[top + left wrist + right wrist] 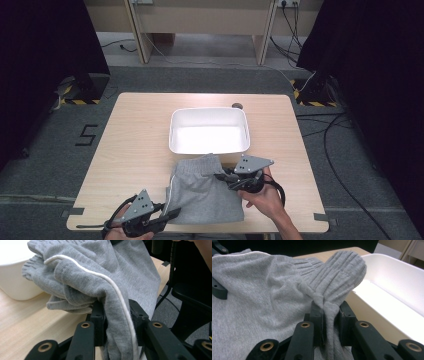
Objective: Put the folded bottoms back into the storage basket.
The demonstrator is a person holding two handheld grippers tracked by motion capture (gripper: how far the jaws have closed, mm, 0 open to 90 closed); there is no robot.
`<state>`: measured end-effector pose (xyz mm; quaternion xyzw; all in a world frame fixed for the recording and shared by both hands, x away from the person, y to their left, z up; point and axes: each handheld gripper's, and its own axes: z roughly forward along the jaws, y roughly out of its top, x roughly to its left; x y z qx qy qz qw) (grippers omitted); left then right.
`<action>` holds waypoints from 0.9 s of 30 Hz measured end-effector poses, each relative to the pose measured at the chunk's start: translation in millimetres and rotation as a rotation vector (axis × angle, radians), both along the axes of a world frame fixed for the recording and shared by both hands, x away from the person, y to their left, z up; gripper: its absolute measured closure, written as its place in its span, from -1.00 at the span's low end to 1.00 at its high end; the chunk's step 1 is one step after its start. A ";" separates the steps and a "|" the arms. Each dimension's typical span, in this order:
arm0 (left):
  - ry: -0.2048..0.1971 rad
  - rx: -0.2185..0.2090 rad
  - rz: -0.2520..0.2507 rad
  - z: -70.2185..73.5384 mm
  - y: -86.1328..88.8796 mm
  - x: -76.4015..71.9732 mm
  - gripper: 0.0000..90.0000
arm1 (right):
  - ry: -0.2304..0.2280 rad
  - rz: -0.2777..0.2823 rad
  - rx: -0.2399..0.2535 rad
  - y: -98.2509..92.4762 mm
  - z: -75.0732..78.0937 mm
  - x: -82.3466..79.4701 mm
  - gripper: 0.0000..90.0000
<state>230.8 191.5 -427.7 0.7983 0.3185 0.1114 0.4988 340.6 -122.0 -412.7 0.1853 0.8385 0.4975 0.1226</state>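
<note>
Grey shorts (205, 192) with a white side stripe lie folded on the wooden table (135, 150), near its front edge. My left gripper (172, 214) is shut on the shorts' lower left corner; in the left gripper view the striped cloth (105, 290) is pinched between the black jaws of this left gripper (117, 322). My right gripper (223, 177) is shut on the ribbed waistband at the upper right. The right gripper view shows that waistband (339, 275) bunched between the jaws of this right gripper (331, 322). The cloth hangs lifted at both held points.
A white rectangular tub (209, 131) stands just behind the shorts, its rim (392, 267) close to my right gripper. Bare tabletop lies left and right of the tub. Cables run over the grey floor to the right of the table.
</note>
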 end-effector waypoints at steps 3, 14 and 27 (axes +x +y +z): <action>-0.001 0.000 0.000 8.2 1.5 0.6 0.54 | 0.001 0.011 0.006 1.1 7.5 1.7 0.73; -0.023 0.020 -0.018 41.5 1.9 11.6 0.53 | -0.017 0.035 0.013 3.7 44.1 12.9 0.73; -0.040 0.016 -0.045 72.2 -0.5 33.4 0.54 | -0.034 0.038 0.012 2.7 71.9 29.9 0.73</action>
